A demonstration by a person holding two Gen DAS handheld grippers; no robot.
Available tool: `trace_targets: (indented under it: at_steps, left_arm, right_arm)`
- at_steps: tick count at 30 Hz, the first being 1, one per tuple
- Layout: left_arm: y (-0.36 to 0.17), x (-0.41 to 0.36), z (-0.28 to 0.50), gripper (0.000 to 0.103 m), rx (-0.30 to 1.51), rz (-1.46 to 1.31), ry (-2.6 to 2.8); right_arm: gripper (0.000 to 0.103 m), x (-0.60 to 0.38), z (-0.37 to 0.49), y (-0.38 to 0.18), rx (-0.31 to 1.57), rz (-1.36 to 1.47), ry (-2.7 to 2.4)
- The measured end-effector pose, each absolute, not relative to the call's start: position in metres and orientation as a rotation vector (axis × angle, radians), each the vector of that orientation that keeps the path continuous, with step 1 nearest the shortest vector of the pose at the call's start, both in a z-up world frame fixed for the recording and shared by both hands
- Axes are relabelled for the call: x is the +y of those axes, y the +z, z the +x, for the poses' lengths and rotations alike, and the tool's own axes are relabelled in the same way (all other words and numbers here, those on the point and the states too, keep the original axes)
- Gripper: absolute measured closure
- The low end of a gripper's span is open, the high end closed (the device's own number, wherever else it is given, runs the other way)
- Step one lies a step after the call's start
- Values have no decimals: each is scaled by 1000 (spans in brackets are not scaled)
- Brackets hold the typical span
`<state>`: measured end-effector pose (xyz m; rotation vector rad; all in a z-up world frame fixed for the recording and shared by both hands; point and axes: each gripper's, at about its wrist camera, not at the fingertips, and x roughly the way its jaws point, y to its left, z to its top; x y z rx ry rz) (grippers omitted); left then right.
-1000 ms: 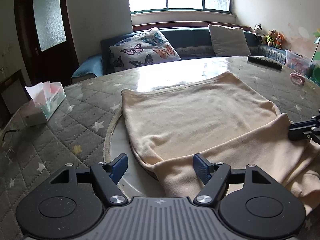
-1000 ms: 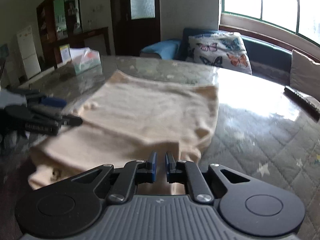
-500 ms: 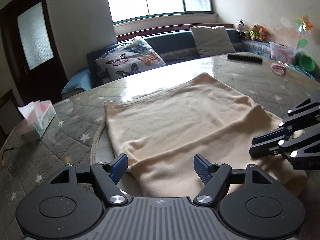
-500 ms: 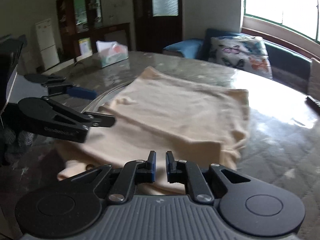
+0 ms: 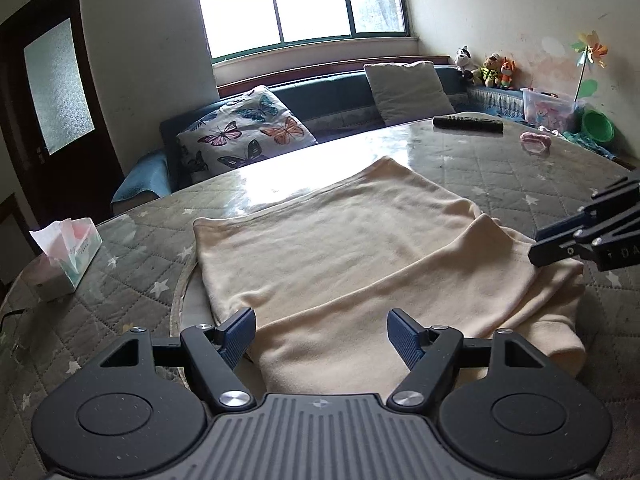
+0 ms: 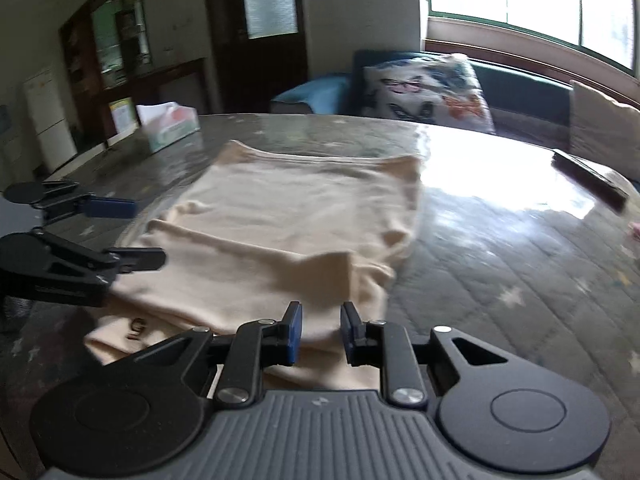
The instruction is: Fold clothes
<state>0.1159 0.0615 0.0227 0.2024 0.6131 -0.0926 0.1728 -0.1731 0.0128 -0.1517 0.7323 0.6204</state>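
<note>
A lived-in home sitting room: a window bench with a butterfly cushion [image 5: 245, 134], soft toys [image 5: 486, 69] in the corner, a tissue box [image 5: 66, 260] and remote control [image 5: 468, 124] on the quilt-covered worktop [image 5: 500, 168], a dark wooden door [image 5: 52, 92]

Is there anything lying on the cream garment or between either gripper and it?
Nothing visible. The cream fleece garment lies bare on the quilted table. The left gripper and right gripper are open right at its near edge.
</note>
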Motion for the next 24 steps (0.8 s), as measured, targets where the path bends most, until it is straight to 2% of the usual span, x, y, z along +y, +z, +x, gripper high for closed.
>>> trace_targets:
  at_steps: [8,11,12,14,18,21,24]
  left_arm:
    - [24,55,110,28,621,207,-174]
    - [24,48,100,30,610,233,-249]
    - [23,45,97,33,610,240,-277]
    - [19,39,94,49,621,258,-319]
    - [11,32,92,69,642,282,-369]
    - [9,31,92,93,643,284,-379]
    - [12,34,89,101,625,273,-382]
  right_arm:
    - [83,-176,175,4,778,-116,631]
    - [91,-177,175,7,785,-103,639]
    - [92,-178,175,8,785,-98,641]
    - [93,-178,176,10,786,-85,643]
    - [94,-178,176,14,778,-73,644]
    - [94,-178,177,17,770,-72,645]
    - [94,-178,177,20,766,-67,643]
